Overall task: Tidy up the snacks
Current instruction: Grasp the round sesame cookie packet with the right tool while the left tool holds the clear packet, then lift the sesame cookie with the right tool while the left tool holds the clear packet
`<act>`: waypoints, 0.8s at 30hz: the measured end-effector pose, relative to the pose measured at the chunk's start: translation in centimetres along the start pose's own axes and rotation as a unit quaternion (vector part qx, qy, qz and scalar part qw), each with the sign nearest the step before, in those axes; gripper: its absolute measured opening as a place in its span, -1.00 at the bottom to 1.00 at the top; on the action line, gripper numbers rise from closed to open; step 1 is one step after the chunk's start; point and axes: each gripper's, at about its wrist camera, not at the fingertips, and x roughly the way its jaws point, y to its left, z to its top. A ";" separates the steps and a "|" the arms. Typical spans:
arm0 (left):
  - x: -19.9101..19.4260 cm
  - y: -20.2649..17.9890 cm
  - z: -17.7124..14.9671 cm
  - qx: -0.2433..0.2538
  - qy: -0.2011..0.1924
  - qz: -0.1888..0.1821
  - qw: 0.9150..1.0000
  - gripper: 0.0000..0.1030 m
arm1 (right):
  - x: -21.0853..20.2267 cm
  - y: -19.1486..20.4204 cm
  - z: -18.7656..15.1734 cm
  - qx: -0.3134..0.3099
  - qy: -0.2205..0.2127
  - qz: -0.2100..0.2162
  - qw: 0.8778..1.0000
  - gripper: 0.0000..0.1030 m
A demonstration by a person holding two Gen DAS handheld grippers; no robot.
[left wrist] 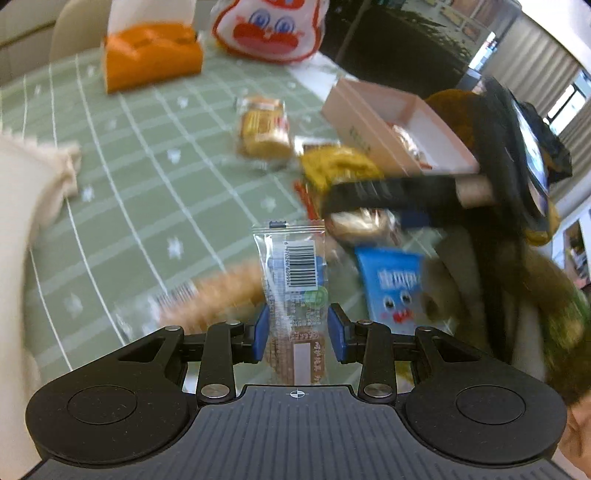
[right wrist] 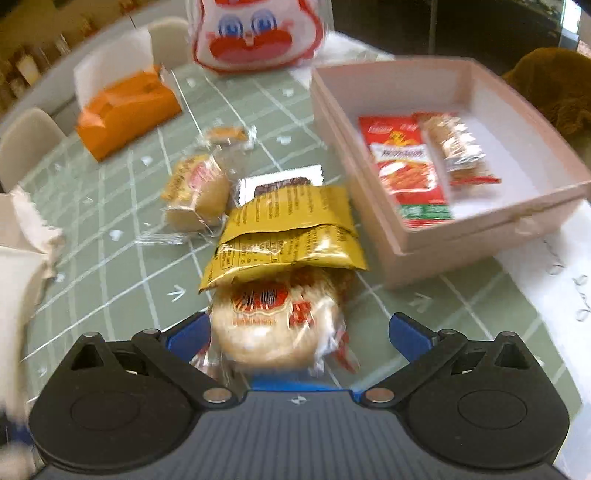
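Note:
My left gripper (left wrist: 297,328) is shut on a long clear-wrapped biscuit packet (left wrist: 295,266) with a barcode, held above the green checked tablecloth (left wrist: 147,166). My right gripper (right wrist: 299,328) stands open around a round wrapped pastry (right wrist: 273,325) that lies on the cloth; the right pad is well clear of it. Two yellow packets (right wrist: 291,229) lie just beyond the pastry. A pink box (right wrist: 406,236) at the right holds a red snack packet (right wrist: 406,166) and a wrapped cracker stack (right wrist: 458,147). In the left wrist view the right gripper's black fingers (left wrist: 388,190) hover over that pastry (left wrist: 364,223).
Loose snacks on the cloth: a blue packet (left wrist: 391,288), another wrapped pastry (right wrist: 195,192), a small wrapped cake (right wrist: 227,134), a white-edged packet (right wrist: 280,182). An orange tissue box (right wrist: 125,107) and a cartoon-face bag (right wrist: 255,33) stand at the back. A cream cloth (right wrist: 22,258) lies left.

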 end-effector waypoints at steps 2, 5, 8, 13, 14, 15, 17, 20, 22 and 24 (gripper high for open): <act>0.3 0.1 -1.1 -0.013 0.004 -0.007 1.000 -0.24 | 0.6 0.1 0.4 0.017 0.005 0.010 1.000 1.00; 0.8 0.4 -2.1 -0.026 0.006 -0.018 0.999 -0.24 | 0.8 0.9 0.6 0.002 0.025 0.017 1.000 0.84; 0.5 0.9 -2.4 -0.039 -0.002 -0.026 0.999 -0.24 | 0.4 2.3 0.4 -0.049 0.029 0.001 0.998 0.69; 0.1 1.8 -2.2 -0.056 -0.012 -0.030 0.998 -0.24 | -1.8 1.7 -0.5 -0.048 0.032 0.013 0.998 0.68; 0.1 1.8 -2.1 -0.059 -0.013 -0.031 0.998 -0.24 | -2.6 1.5 -0.7 -0.051 0.028 0.015 0.998 0.68; 0.1 1.8 -2.1 -0.062 -0.014 -0.032 0.997 -0.24 | -3.2 1.3 -0.7 -0.054 0.025 0.017 0.998 0.68; 0.1 1.7 -2.1 -0.065 -0.015 -0.035 0.997 -0.24 | -5.1 0.3 -1.3 -0.063 0.014 0.023 0.998 0.68; 0.3 1.2 -1.9 -0.067 -0.015 -0.041 0.997 -0.24 | -7.3 -1.6 -2.3 -0.071 0.008 0.019 0.997 0.69; 0.6 0.5 -1.9 -0.063 -0.014 -0.047 0.997 -0.24 | -7.9 -3.6 -3.0 -0.069 0.011 0.008 0.998 0.69; 0.7 -0.3 -1.9 -0.059 -0.015 -0.053 0.997 -0.24 | -8.2 -5.4 -4.0 -0.070 0.013 -0.009 0.997 0.69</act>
